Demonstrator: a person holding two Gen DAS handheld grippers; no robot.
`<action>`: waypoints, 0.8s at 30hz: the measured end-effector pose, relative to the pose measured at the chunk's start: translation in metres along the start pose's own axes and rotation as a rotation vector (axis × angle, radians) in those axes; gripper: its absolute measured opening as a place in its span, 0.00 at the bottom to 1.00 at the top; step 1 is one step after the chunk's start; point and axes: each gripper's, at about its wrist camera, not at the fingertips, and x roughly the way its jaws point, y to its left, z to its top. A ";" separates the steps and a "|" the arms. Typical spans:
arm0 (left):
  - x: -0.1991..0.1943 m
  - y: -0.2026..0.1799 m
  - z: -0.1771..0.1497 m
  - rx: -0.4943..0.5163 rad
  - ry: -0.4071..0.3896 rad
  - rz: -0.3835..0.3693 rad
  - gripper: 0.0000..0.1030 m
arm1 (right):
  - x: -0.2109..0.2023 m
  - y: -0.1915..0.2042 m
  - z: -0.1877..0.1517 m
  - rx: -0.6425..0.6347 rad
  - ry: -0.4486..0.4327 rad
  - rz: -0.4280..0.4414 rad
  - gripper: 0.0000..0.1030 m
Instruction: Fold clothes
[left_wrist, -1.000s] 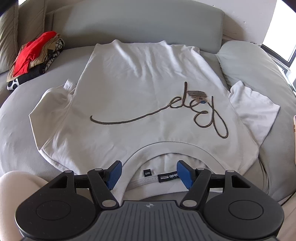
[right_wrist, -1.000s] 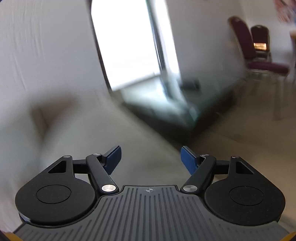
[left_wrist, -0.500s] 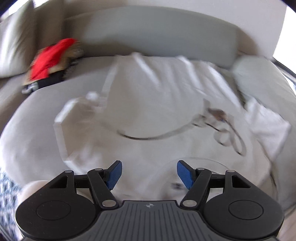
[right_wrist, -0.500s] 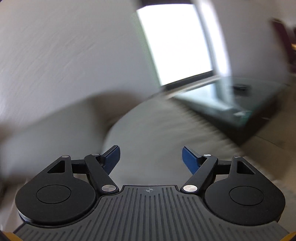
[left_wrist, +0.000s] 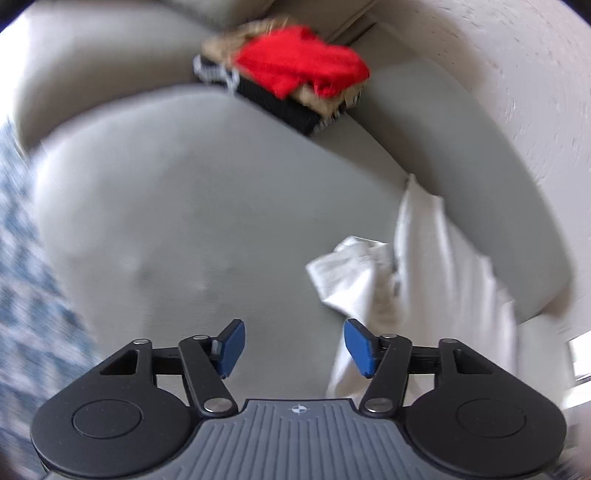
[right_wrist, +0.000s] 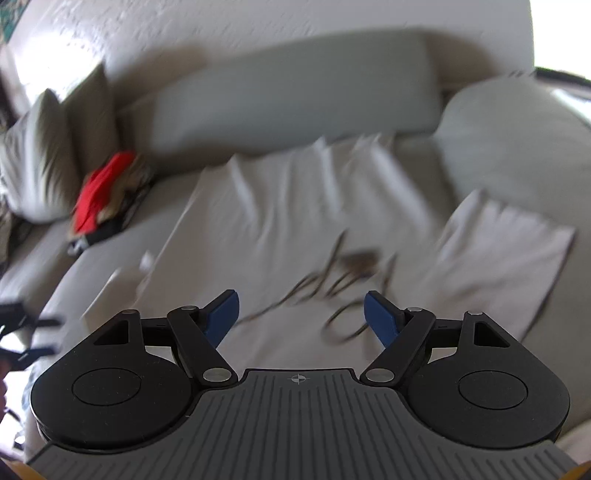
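A white T-shirt (right_wrist: 295, 221) with dark script lettering (right_wrist: 332, 291) lies spread flat on the grey sofa seat (left_wrist: 207, 206), its right sleeve (right_wrist: 498, 266) laid out to the side. My right gripper (right_wrist: 301, 315) hovers open over the lettered chest with nothing between its fingers. My left gripper (left_wrist: 295, 347) is over bare seat at the shirt's left side, and the other sleeve (left_wrist: 354, 273) lies just past its right pad. Its jaws are closing, still apart, with no cloth between them. Both views are blurred by motion.
A pile of folded clothes with a red piece on top (left_wrist: 303, 70) sits at the back left of the seat (right_wrist: 99, 195). Back cushions (right_wrist: 295, 96) and pillows (right_wrist: 40, 155) line the rear. Blue patterned fabric (left_wrist: 22, 258) shows at the left edge.
The left view swung from the shirt's collar to the seat beside the left sleeve, and its jaws narrowed. The right view swung from the room and window onto the shirt.
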 end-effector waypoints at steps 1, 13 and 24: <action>0.010 0.005 0.005 -0.049 0.039 -0.053 0.52 | 0.003 0.004 -0.004 -0.006 0.016 0.000 0.77; 0.105 0.005 0.015 -0.441 0.150 -0.402 0.54 | 0.006 0.020 -0.020 -0.036 0.074 -0.054 0.77; 0.066 0.005 0.025 -0.349 -0.165 -0.286 0.51 | 0.025 0.009 -0.029 0.002 0.128 -0.083 0.77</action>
